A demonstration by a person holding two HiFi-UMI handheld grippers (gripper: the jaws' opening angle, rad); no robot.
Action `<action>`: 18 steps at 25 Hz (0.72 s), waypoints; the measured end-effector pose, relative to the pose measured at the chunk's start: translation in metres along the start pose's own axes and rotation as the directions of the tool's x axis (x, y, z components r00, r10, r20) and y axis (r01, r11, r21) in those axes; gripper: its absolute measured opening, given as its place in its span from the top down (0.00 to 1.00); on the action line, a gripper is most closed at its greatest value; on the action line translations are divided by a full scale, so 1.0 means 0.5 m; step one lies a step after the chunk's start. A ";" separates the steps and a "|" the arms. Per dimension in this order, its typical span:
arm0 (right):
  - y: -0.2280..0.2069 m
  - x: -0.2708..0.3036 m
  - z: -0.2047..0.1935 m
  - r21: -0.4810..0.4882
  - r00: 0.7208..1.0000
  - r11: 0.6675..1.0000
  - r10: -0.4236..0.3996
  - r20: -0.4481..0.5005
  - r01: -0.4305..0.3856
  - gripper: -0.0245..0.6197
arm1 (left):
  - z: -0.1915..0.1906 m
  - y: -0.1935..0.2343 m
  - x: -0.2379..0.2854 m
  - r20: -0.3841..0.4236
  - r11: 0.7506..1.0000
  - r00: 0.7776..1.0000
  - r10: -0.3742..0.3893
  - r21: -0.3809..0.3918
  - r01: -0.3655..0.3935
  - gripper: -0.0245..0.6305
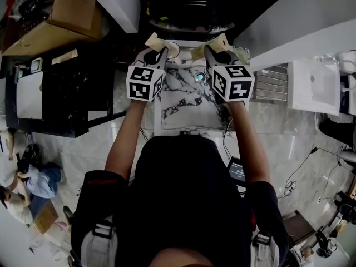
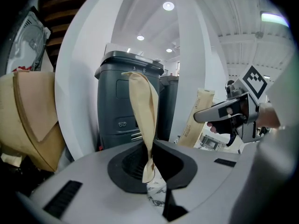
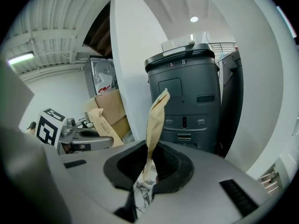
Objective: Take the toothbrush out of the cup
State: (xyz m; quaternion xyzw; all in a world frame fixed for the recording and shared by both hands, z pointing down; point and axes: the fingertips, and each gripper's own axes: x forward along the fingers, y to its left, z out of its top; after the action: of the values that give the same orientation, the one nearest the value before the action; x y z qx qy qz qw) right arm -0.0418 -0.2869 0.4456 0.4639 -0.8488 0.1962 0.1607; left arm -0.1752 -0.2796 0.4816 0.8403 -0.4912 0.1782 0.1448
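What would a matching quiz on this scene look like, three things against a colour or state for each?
1. paper strip
2. bin
3. tabletop

A. white marble with dark veins
B. pinched in the left gripper's jaws
C. dark grey

Pairs: 1-B, 2-C, 3-A

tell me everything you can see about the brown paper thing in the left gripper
The paper sleeve is a flat, narrow strip of tan, kraft-looking paper, creased and slightly twisted. Its lower end is pinched between the fingers of the left gripper, which are closed on it. It stands nearly upright beyond them, with its free top end rounded and loose. Nothing else touches it. Whether anything is inside cannot be told.
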 end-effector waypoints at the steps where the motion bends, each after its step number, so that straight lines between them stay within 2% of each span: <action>1: -0.002 -0.008 0.003 -0.002 1.000 1.000 0.001 0.004 -0.001 0.88 | 0.006 -0.008 -0.006 0.005 1.000 1.000 0.002 0.004 -0.002 0.90; 9: -0.003 -0.052 0.026 -0.021 0.999 0.999 0.024 0.042 -0.024 0.88 | 0.057 -0.062 -0.057 0.057 0.999 0.998 0.020 0.032 -0.021 0.90; 18: -0.011 -0.102 0.032 -0.049 0.997 0.997 0.054 0.061 -0.051 0.88 | 0.081 -0.126 -0.090 0.088 0.998 0.995 0.050 0.032 -0.053 0.90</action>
State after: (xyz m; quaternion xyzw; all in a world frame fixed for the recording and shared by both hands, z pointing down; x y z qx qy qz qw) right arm -0.0124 -0.2604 0.4096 0.4433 -0.8697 0.1658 0.1400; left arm -0.1338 -0.2318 0.4214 0.8367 -0.5153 0.1535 0.1044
